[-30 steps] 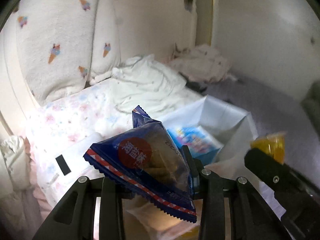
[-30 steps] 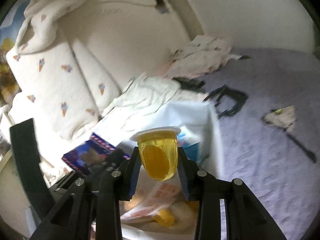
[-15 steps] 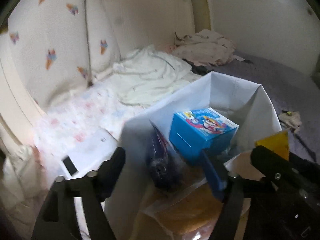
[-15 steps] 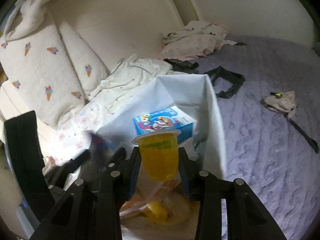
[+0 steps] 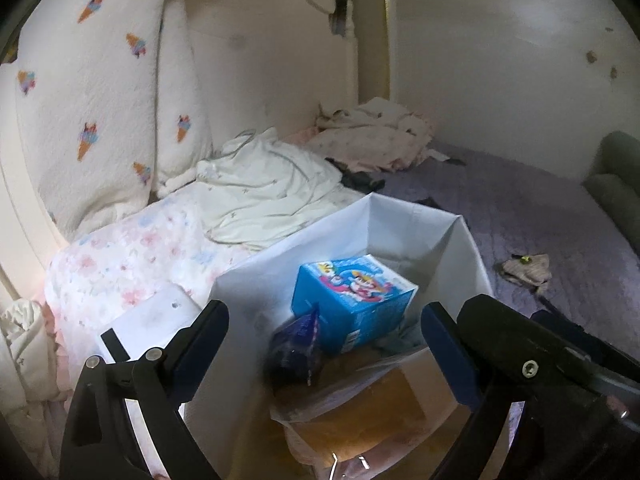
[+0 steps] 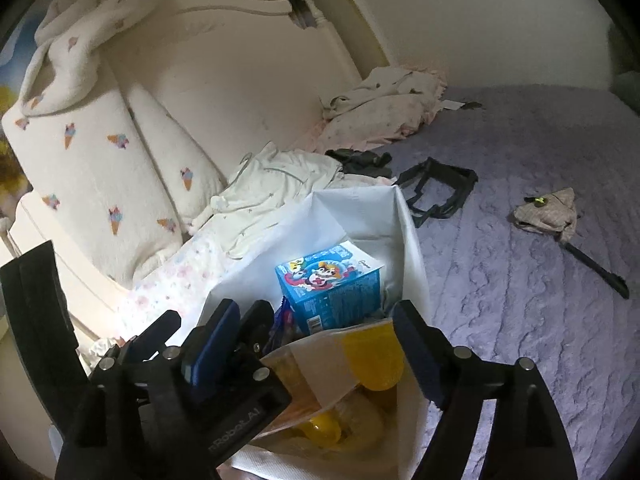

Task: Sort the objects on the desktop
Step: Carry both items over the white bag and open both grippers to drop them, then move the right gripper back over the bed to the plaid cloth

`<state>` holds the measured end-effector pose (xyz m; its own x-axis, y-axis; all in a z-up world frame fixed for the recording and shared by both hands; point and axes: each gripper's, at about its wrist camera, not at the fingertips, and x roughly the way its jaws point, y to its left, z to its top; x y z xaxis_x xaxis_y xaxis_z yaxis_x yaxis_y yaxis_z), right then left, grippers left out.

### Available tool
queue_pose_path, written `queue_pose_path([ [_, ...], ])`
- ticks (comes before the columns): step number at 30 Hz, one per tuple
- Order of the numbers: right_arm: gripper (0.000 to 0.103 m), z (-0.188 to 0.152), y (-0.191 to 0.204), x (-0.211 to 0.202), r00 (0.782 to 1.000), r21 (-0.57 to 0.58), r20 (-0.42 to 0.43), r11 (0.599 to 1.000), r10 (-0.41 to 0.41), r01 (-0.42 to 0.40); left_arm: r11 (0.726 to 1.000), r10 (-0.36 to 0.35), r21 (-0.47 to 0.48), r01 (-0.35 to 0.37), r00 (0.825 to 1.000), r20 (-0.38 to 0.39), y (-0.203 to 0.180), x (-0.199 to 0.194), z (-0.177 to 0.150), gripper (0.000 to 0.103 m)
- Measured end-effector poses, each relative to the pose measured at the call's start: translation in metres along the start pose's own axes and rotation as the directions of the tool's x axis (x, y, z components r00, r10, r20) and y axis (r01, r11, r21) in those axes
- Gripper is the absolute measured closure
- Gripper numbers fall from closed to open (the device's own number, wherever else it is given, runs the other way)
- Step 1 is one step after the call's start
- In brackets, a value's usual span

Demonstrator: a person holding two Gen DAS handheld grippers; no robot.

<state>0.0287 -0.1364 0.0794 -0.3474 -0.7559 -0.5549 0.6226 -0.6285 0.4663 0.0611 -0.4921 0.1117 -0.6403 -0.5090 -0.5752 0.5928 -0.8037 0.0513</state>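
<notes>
A white box (image 5: 416, 216) (image 6: 360, 208) stands on the bed and holds a blue carton (image 5: 352, 300) (image 6: 328, 288), a dark blue snack bag (image 5: 296, 344) and clear bread packs (image 5: 360, 412). My left gripper (image 5: 324, 332) is open above the box, the snack bag loose between its fingers. My right gripper (image 6: 316, 332) is open over the box. The yellow jelly cup (image 6: 376, 356) lies tilted in the box between its fingers, which stand clear of it. The left gripper's body (image 6: 224, 384) crosses the right wrist view.
Ice-cream-print pillows (image 5: 96, 120) lean on the headboard at left. Crumpled white clothes (image 5: 260, 196) and a pink bundle (image 5: 372, 140) lie behind the box. On the purple bedspread (image 6: 520, 280) lie a black strap (image 6: 440, 188) and a small beige cloth (image 6: 548, 212).
The left gripper opened and dropped the blue snack bag into the box. The right gripper then opened and let the jelly cup fall into the box. Both views moved closer to the box.
</notes>
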Motion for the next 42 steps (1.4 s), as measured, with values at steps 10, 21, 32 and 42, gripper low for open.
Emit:
queue_pose_path([
  [10, 0.023, 0.005, -0.013, -0.020, 1.000, 0.028, 0.023, 0.999, -0.016, 0.016, 0.999, -0.044, -0.022, 0.044, 0.999, 0.012, -0.024, -0.010, 0.005, 0.007],
  [21, 0.023, 0.019, -0.057, -0.063, 0.994, 0.078, 0.077, 0.995, -0.072, 0.066, 0.985, -0.171, 0.031, 0.170, 0.985, 0.026, -0.094, -0.024, 0.013, 0.007],
  [32, 0.023, 0.026, -0.172, -0.131, 0.925, 0.318, 0.104, 0.894, -0.365, 0.317, 0.941, -0.325, 0.068, 0.332, 0.940, -0.104, -0.236, 0.006, 0.003, 0.007],
  [42, 0.025, 0.021, -0.281, -0.141, 0.844, 0.531, 0.096, 0.744, -0.528, 0.405, 0.940, -0.341, -0.079, 0.332, 0.899, -0.275, -0.328, 0.078, -0.023, 0.007],
])
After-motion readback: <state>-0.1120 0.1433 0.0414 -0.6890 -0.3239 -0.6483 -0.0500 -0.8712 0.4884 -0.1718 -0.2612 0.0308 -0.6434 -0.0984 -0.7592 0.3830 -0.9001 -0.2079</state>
